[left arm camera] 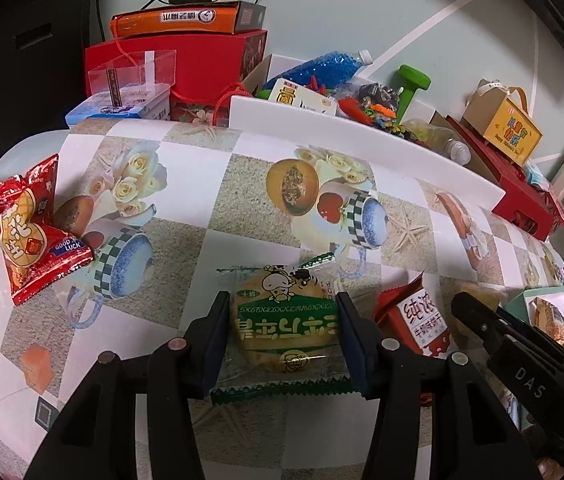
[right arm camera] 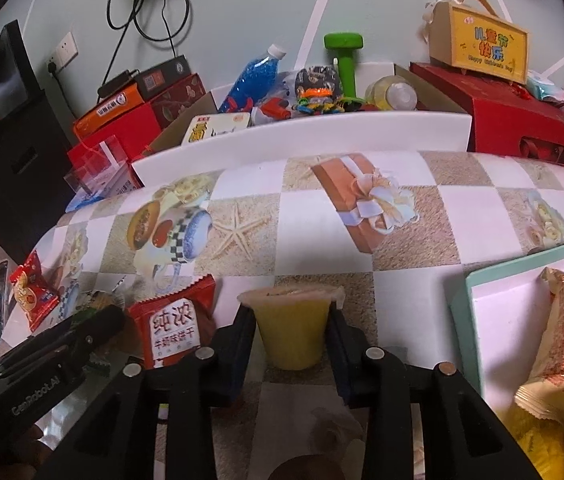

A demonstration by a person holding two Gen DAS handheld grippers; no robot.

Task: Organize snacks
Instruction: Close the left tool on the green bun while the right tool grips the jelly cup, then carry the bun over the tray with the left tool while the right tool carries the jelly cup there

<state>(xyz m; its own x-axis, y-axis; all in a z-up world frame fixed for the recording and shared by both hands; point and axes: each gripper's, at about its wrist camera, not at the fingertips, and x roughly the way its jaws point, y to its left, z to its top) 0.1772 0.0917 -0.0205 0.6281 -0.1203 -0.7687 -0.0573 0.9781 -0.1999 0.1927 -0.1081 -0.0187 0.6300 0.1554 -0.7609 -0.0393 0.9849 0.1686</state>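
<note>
**Claws clamping two snacks at once**

Left claw clamping a green-wrapped biscuit low over the table; right claw pinching a yellow jelly cup just beside a red biscuit packet. Holding both, apparently mid-pickup. Next, likely carrying each to the teal-rimmed tray at right, already holding a wrapped bun. Needing lift first, then steady travel, keeping the cup upright.

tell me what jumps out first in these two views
Each gripper is clamped on a snack: the left gripper on a green-wrapped round cake, the right gripper on a yellow jelly cup. Behind them, bright clutter crowds the far edge of the checkered tablecloth, with a red snack packet at its left.
</note>
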